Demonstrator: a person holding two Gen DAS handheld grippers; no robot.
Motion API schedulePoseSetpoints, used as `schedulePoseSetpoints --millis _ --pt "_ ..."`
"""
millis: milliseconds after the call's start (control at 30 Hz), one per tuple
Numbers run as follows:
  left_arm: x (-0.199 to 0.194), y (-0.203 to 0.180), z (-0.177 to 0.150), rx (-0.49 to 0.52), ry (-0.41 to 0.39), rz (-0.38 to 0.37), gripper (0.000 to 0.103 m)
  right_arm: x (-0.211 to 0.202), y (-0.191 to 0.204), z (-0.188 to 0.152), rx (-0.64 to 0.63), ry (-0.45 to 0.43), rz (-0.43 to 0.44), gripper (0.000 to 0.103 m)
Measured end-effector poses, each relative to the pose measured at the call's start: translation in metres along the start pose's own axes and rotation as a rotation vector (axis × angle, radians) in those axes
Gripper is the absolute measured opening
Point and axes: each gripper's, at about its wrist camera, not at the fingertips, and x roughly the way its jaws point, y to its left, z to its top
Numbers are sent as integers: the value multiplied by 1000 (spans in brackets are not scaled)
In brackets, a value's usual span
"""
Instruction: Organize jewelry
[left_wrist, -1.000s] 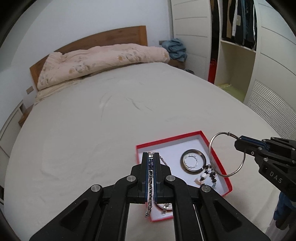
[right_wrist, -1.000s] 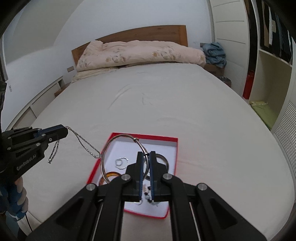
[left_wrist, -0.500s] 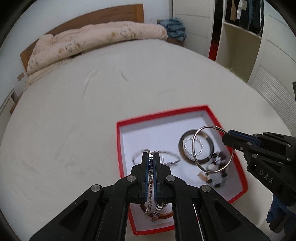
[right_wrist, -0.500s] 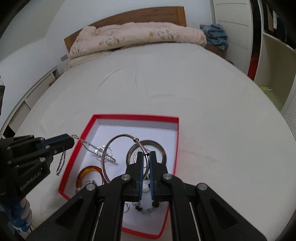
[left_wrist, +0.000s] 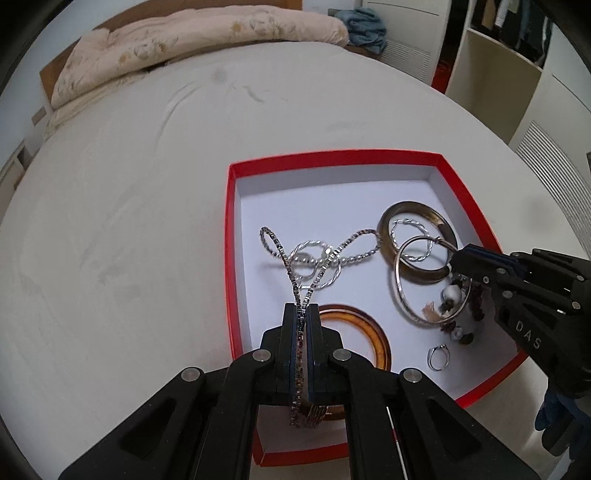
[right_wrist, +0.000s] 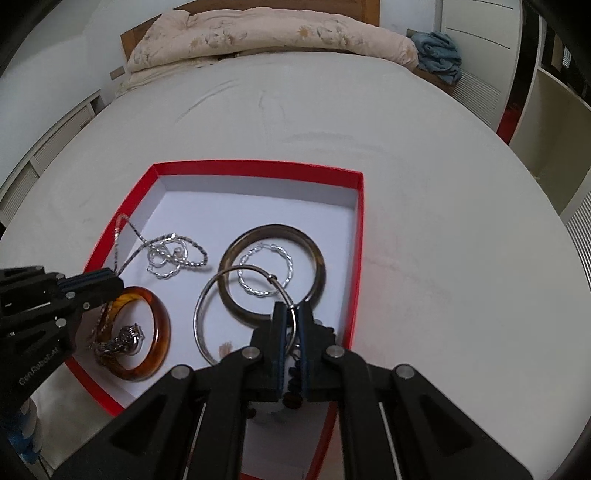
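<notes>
The left hand-held gripper (left_wrist: 302, 314) is closed on a thin silver chain (left_wrist: 284, 258), pinched where two strands cross; the loop beyond the fingers already lies on the white floor of the red box (left_wrist: 231, 258), over a small twisted ring (left_wrist: 312, 267). The right hand-held gripper (right_wrist: 290, 314) is closed on the rim of a large silver hoop (right_wrist: 201, 317), which hangs low inside the box, overlapping a dark bangle (right_wrist: 271, 230) that has a twisted hoop (right_wrist: 264, 275) lying within it. An amber bangle (right_wrist: 160, 325) sits near the left fingers, with a beaded piece (left_wrist: 452, 295) and a small ring (left_wrist: 437, 356) toward the box's near right corner. The box rests on a bed (left_wrist: 147, 184)

The chain looks light and limp: it will slump wherever let go and could snag on the twisted ring beneath, so it is best taken at one pinch point, as now, and laid out in a clear patch. The hoop seems stiff, thin and smooth; an edge grip on its wire holds it, though it may swivel between the pads. Both pieces look ready to be released into the box
</notes>
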Motion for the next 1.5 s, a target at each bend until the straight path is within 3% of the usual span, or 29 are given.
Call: schedulePoseSetpoints --millis 167,200,233,333,500,633,933,1500 --pt "-12 5 -4 -22 -17 -26 29 -10 -4 -1 16 -4 -13 8" --pt "-18 5 -5 -25 -24 -32 31 -16 -3 -2 11 -12 -27 13" --pt "-22 5 -5 -26 -30 -34 35 -19 -3 -1 10 -16 -31 24" --pt "-42 9 -10 -37 -60 -34 44 -37 0 -2 14 -41 -32 36" --pt "-79 20 -12 -65 -109 -17 55 -76 14 -5 1 -88 -34 38" --pt "-112 32 -22 -86 -151 8 65 -109 33 -11 -10 -127 -22 46" --pt "-185 64 -64 -143 -237 73 85 -178 92 -33 -60 -202 4 58" --pt "-303 122 -157 -244 -400 239 91 -259 180 -77 -127 -306 54 62"
